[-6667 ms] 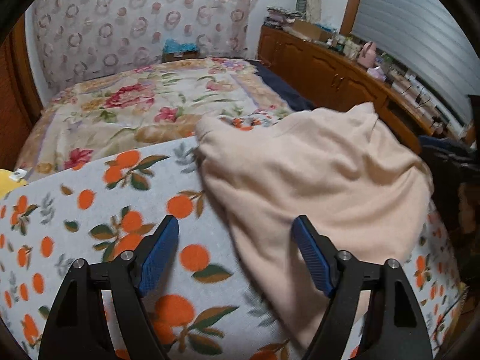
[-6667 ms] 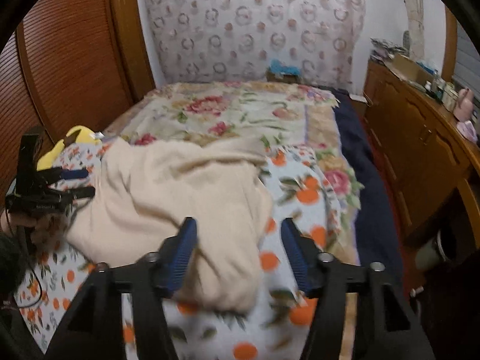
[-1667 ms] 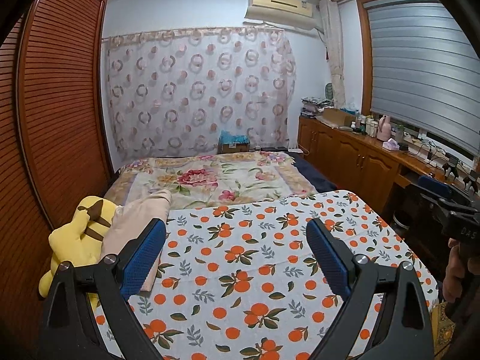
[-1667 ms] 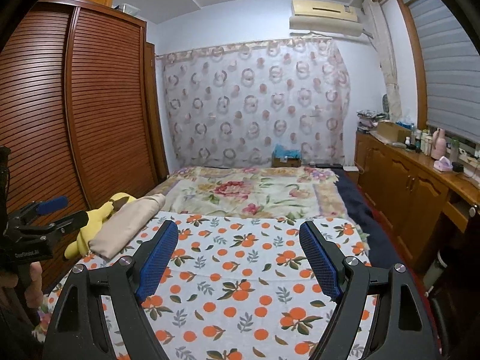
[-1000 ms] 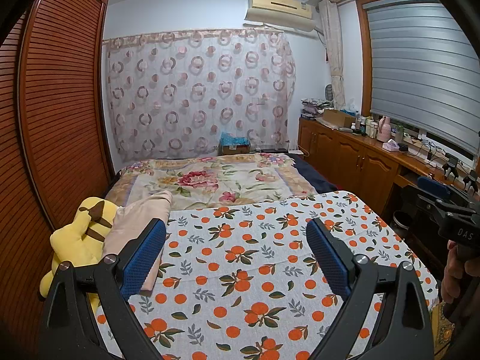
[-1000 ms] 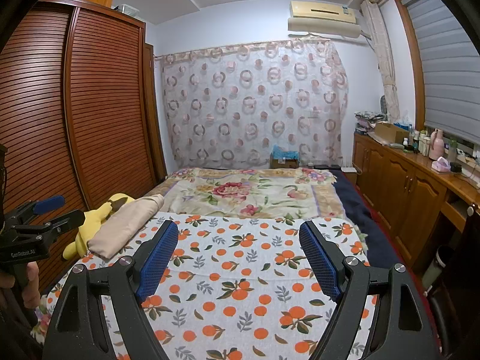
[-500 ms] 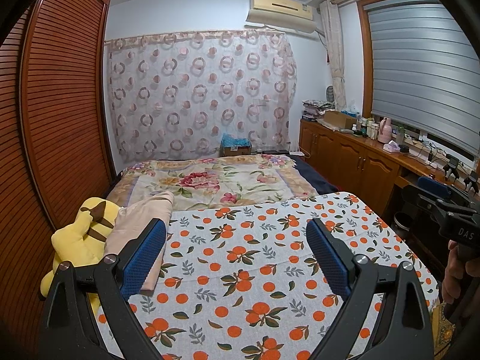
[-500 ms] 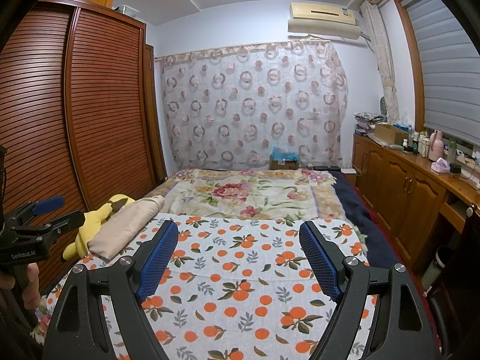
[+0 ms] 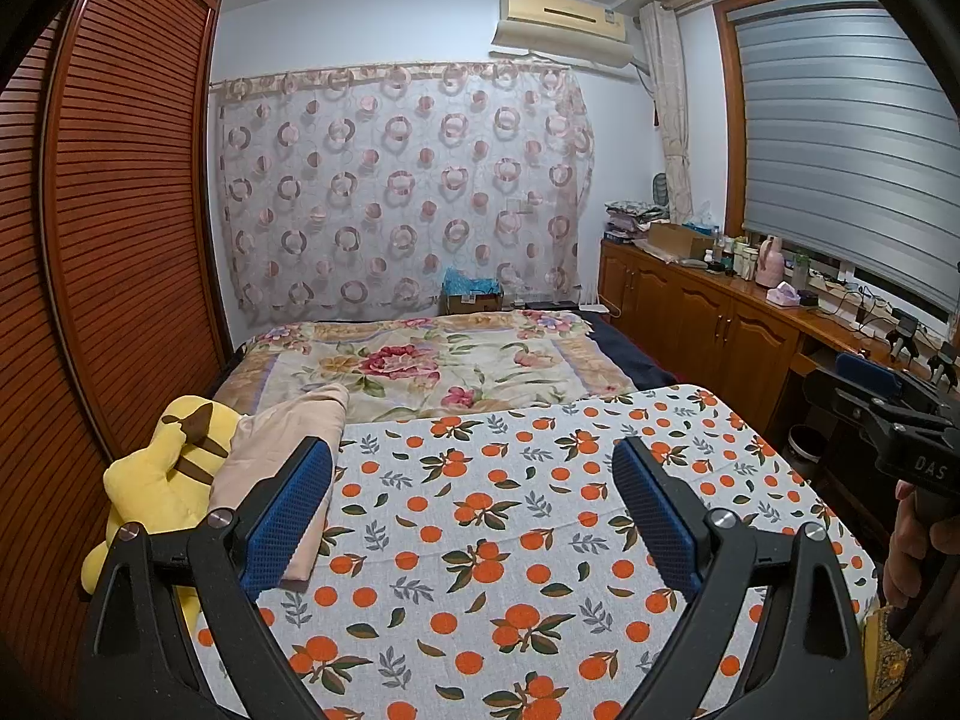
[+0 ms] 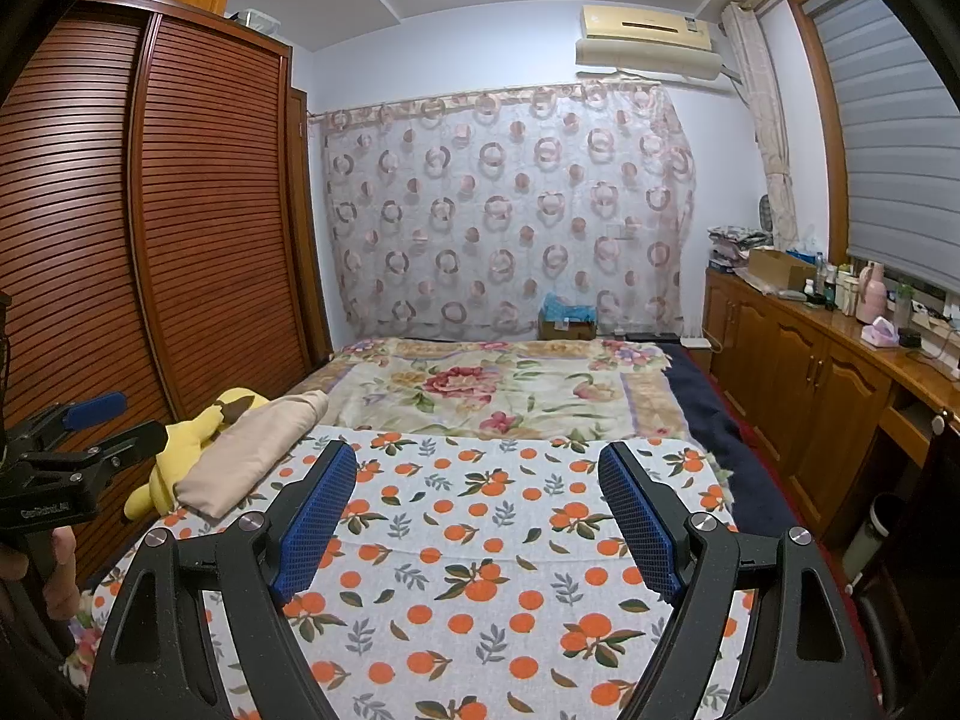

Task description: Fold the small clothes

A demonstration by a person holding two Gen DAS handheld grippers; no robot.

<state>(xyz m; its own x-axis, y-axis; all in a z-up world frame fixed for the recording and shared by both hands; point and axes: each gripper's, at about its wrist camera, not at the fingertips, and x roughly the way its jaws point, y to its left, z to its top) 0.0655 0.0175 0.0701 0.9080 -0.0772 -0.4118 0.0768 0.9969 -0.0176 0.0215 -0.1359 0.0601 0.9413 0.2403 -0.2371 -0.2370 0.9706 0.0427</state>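
Left gripper (image 9: 471, 495) and right gripper (image 10: 477, 495) both spread wide, empty; folded beige cloth garment (image 10: 255, 450) lies beyond left jaws, beside yellow plush toy (image 9: 159, 468); judged done; leave bundle undisturbed.

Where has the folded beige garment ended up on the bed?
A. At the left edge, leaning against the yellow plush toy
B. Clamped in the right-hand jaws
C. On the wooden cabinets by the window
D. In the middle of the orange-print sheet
A. The folded beige garment lies at the left edge of the orange-print sheet, against the yellow plush toy, while both grippers hang open and hold nothing.
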